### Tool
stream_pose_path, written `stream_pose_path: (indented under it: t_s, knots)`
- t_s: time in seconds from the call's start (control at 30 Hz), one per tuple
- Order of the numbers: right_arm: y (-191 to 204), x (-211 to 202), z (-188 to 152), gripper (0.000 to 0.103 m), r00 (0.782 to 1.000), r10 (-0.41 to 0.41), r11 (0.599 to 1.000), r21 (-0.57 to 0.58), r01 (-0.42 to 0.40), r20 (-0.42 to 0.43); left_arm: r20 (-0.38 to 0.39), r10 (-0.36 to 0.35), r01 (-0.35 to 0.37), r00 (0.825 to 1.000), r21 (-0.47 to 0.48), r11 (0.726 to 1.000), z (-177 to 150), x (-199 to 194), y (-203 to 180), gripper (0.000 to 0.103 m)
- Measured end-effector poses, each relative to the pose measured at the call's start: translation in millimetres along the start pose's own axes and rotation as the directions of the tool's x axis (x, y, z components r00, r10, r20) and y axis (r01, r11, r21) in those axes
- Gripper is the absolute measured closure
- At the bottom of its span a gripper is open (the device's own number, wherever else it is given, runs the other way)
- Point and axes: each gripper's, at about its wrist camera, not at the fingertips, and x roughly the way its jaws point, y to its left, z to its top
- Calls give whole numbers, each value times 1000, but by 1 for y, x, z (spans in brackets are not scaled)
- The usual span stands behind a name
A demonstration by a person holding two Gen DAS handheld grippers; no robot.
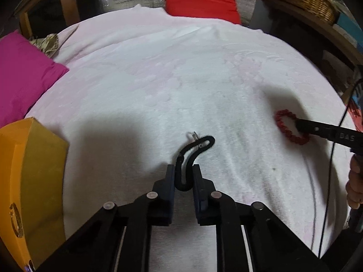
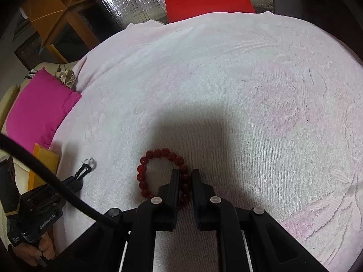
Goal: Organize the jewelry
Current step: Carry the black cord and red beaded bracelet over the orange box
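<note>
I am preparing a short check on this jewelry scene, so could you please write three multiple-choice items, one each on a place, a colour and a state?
1. Where does the yellow box sit relative to the left gripper?
A. to its left
B. to its right
C. straight ahead of it

2. What colour is the beaded bracelet?
A. green
B. dark red
C. white

3. How does the right gripper stand to the bracelet?
A. far away from it
B. jaws astride one side of the ring
C. pressing it against the red cushion

Answers:
1 A, the box fills the left wrist view's left edge.
2 B, the beads are dark red in both views.
3 B, beads show between the jaws.
</note>
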Motion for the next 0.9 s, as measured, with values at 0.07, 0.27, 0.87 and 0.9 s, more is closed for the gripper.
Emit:
stream_pose_path:
  t_s: [0.07,0.27,0.87,0.9]
  knots:
    - [1,-1,0,91,1000,-3,1000,-9,3,2,12,-21,21,1000,0,1000,0,-3,-2,90]
    - [3,-2,0,92,1000,0,1000,-19,1,10,30,-37,37,999,8,999,4,-5,-16,90]
    - [6,-47,-2,92,979,168,985,6,-170,118,84,-12,15,996,-34,999,12,-19,-35,90]
    - [6,-49,-2,92,977,176,984,8,-178,123,84,-11,14,996,-35,999,12,-20,-35,90]
